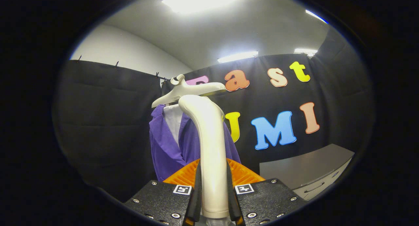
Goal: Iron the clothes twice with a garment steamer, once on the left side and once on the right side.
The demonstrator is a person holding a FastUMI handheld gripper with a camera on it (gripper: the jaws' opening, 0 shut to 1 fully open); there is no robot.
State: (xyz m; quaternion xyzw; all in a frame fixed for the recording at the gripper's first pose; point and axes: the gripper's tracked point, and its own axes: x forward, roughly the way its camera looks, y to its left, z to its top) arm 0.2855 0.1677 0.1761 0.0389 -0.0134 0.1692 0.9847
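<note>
The hand-held gripper is clenched on the glossy cream plastic handle of the garment steamer, both fingers pressing its sides, probably so that the bent head at its top faces the cloth. Just beyond it, the purple ribbed garment hangs on a cream plastic hanger, which keeps both sides free for steaming. Behind is black cloth wall, with a grey bench to the right under bright ceiling lamps.

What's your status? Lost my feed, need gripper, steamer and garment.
Gripper shut on steamer handle. Steamer head up by the hanger. Purple garment hanging just beyond. Nothing in the way.
</note>
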